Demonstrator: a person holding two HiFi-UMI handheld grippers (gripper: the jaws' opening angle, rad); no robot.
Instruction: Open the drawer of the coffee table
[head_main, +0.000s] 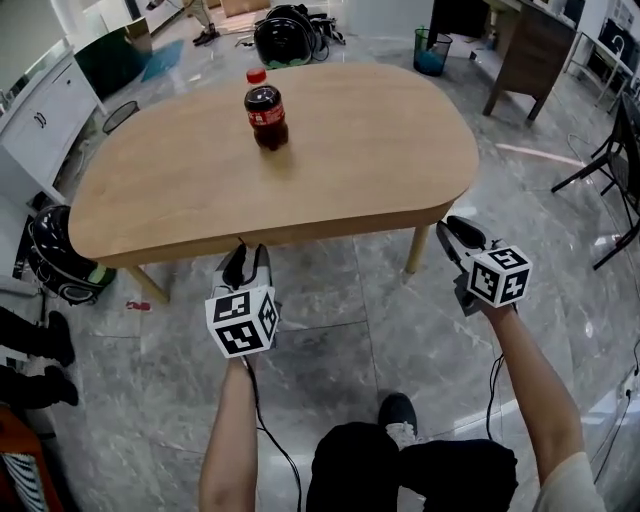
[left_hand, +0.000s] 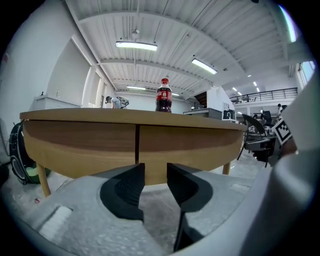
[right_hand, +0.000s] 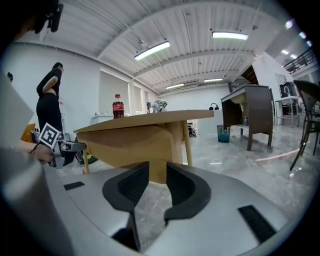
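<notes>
While short of coffee table (head_main: 330, 175) edge, hand-held grippers (head_main: 248, 256) (head_main: 458, 230), jaws apart.

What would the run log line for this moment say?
left tool: open, empty, before coffee table front | right tool: open, empty, near its right end | drawer: shut | cola bottle: upright on top

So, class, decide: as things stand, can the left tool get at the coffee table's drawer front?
Probably yes. The left tool sits right before the drawer front, jaws apart and empty, with nothing standing in between. No handle shows, so the grip point is unclear.
</notes>
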